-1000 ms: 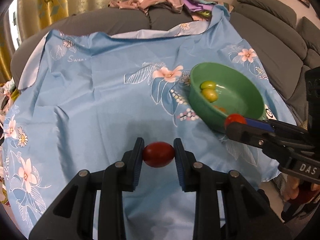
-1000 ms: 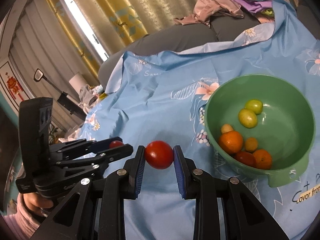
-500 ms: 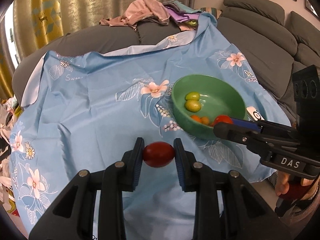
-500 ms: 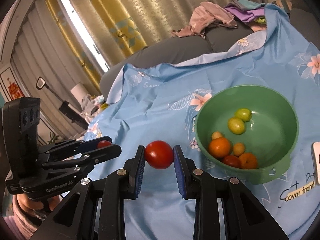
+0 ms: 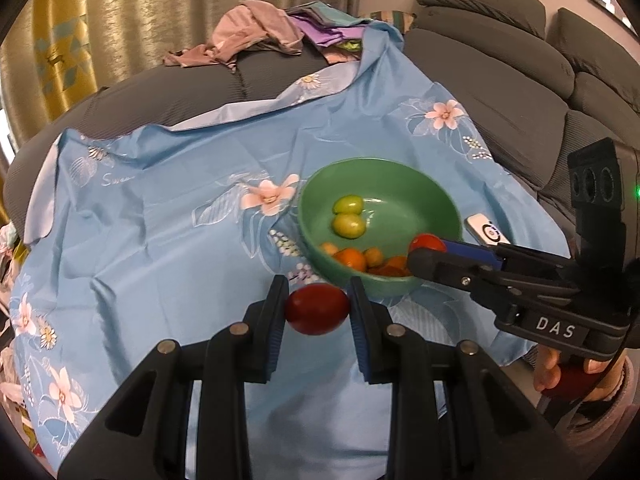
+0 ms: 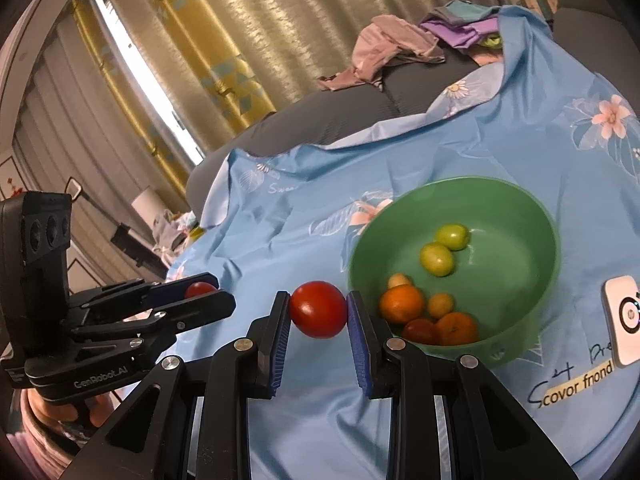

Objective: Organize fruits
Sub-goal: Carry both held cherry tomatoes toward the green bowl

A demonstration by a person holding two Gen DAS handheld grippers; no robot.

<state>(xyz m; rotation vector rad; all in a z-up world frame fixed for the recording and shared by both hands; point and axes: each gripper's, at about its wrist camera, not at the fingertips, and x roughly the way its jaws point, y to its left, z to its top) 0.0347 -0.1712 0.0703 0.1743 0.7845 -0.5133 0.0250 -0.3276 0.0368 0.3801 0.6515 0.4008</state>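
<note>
Both grippers have come nearer to the round green plastic bowl (image 6: 520, 216) than one second ago, and the bowl now shows more of its inside in both views. The left gripper (image 5: 317, 309) has its fingers clamped on a dark red oval tomato (image 5: 317, 309), which hangs in the air just in front of the bowl's near rim. The right gripper (image 6: 318, 310) has its fingers clamped on a bright red round tomato (image 6: 318, 310), held above the light blue cloth with pink flowers (image 5: 160, 208) just left of the bowl; in the left wrist view this tomato is over the right side of the bowl. The bowl stands on the cloth, which is spread over a grey sofa (image 5: 500, 72). Inside the bowl lie two green-yellow small fruits (image 6: 444, 248) side by side near the middle, and at the near wall two orange mandarins (image 6: 401, 303), a dark red fruit (image 6: 420, 330) between them, and two small yellow-orange fruits (image 6: 440, 304). A white small device with a round black mark (image 6: 624, 320) lies on the cloth just right of the bowl. A heap of pink and purple clothes (image 5: 256, 36) rests on the sofa behind the cloth.
</note>
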